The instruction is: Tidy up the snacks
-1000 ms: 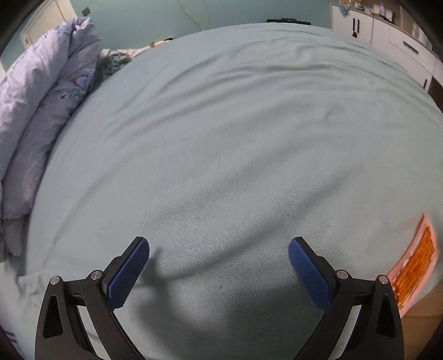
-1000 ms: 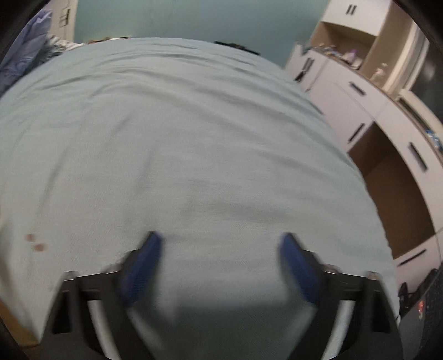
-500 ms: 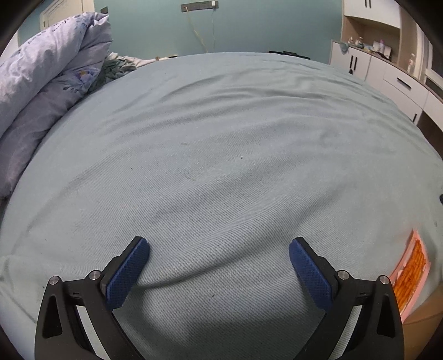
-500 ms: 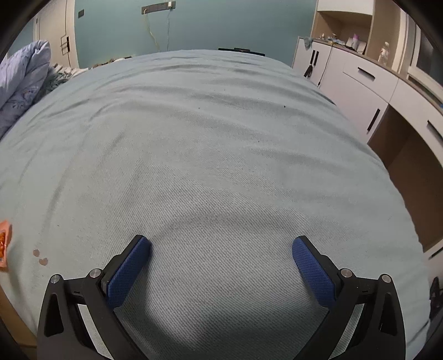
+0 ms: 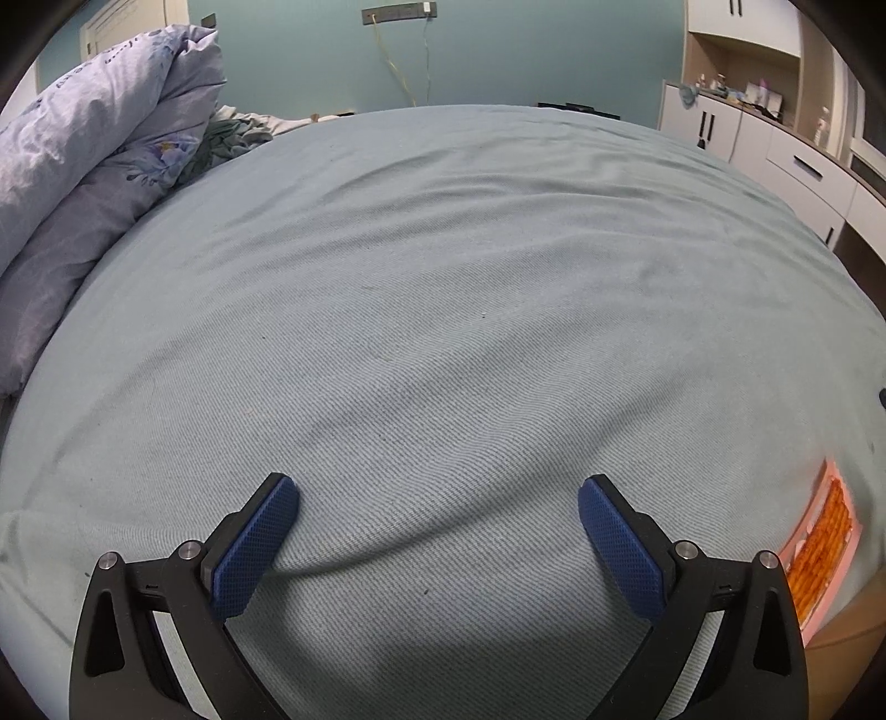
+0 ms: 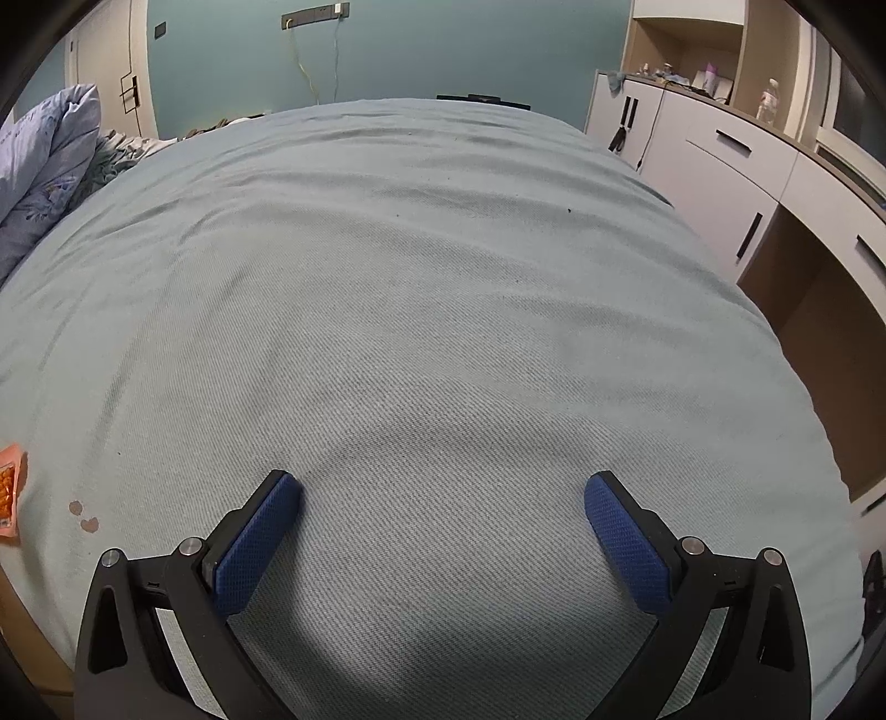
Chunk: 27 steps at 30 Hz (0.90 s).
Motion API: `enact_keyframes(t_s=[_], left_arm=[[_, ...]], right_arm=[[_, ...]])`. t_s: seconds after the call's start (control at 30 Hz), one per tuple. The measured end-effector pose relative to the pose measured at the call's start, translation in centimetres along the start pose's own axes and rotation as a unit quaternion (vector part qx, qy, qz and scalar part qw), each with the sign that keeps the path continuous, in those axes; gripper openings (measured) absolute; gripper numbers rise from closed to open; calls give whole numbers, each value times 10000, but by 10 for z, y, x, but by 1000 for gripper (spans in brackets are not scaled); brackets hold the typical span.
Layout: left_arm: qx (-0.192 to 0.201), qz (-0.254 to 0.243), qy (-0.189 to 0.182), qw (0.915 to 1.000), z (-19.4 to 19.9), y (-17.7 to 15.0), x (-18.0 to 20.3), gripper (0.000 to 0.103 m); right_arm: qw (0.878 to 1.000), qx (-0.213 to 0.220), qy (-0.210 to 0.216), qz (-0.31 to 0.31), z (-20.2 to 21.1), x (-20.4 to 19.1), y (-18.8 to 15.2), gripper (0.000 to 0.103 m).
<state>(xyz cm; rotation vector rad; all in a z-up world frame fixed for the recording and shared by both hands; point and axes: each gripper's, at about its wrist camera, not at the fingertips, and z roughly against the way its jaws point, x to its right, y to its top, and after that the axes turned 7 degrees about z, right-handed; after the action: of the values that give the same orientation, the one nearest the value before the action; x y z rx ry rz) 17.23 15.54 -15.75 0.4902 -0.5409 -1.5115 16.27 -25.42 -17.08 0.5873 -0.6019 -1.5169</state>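
Bed [image 5: 443, 310]: fills both views, running from the near edge to the far wall.
Packet [image 5: 825, 554]: on the bed at its near edge; right of the left gripper [image 5: 437, 498], left of the right gripper [image 6: 443, 495], so it lies between the two.
Spots [image 6: 83, 516]: on the bed near its near edge, just right of the packet.
Duvet [image 5: 83, 183]: heaped along the bed's left edge, toward the far left corner.
Clothes [image 5: 238, 133]: at the far left corner, behind the duvet.
Cabinets [image 6: 736, 177]: along the bed's right side, apart from it.
Bottle [image 6: 767, 102]: on the cabinets' top, far end.
Socket strip [image 5: 396, 11]: on the wall behind the bed, cables hanging down from it.
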Motion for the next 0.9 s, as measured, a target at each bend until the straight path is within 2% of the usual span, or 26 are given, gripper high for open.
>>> enact_keyframes(t_s=[0.9], left_arm=[[-5, 8, -2, 10000, 0, 0, 0, 103]], right_arm=[[10000, 0, -22, 3, -6, 9, 1, 103]])
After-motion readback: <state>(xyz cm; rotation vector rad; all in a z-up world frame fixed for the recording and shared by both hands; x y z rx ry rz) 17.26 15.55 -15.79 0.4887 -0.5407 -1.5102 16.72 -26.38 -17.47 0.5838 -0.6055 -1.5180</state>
